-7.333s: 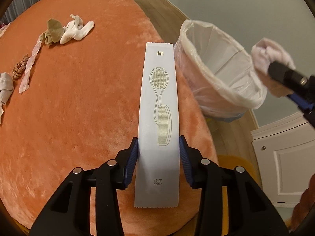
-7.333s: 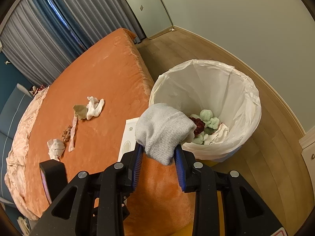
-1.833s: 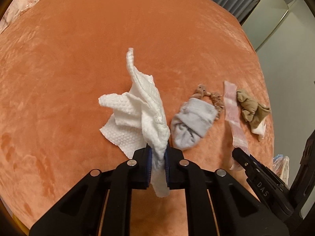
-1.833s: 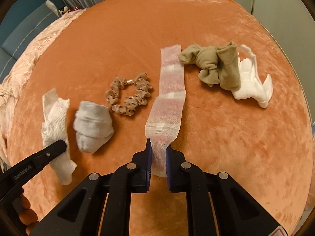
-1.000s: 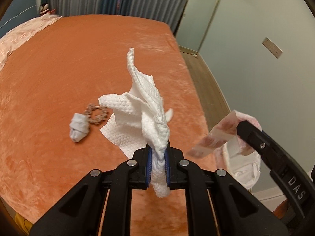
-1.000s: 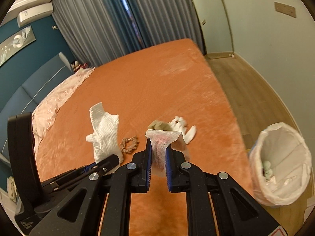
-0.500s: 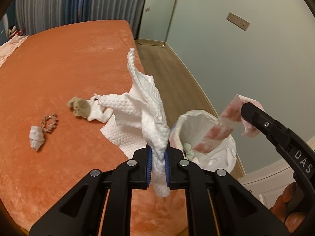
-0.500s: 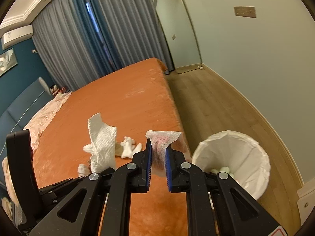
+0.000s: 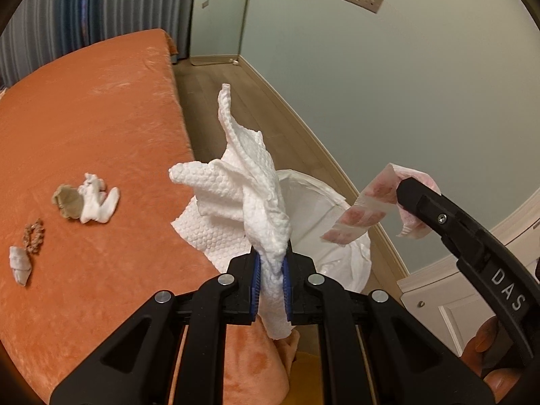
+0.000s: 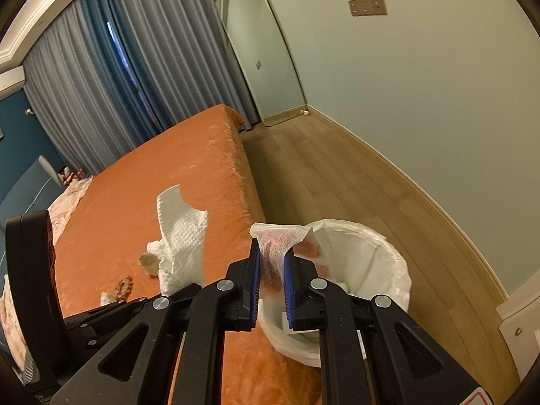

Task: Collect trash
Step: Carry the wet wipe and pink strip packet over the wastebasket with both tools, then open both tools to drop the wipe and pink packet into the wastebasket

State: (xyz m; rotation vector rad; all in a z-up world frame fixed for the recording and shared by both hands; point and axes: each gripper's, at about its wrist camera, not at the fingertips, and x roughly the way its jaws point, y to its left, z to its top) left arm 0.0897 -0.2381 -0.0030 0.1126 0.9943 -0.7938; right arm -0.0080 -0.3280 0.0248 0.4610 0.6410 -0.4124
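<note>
White dimpled paper towel (image 9: 249, 199) and pink mesh-textured wrapper strip (image 10: 280, 253) above the bed's edge.
Left tongs (image 9: 270, 280) clamp the crumpled towel; right tongs (image 10: 271, 270) clamp the strip over the white-lined round bin (image 10: 381, 260).

Right hand-held gripper (image 10: 271, 270) clamps a pink wrapper (image 10: 281, 241) above the lined bin (image 10: 381, 270) beside the orange bed (image 10: 152, 185)
</note>
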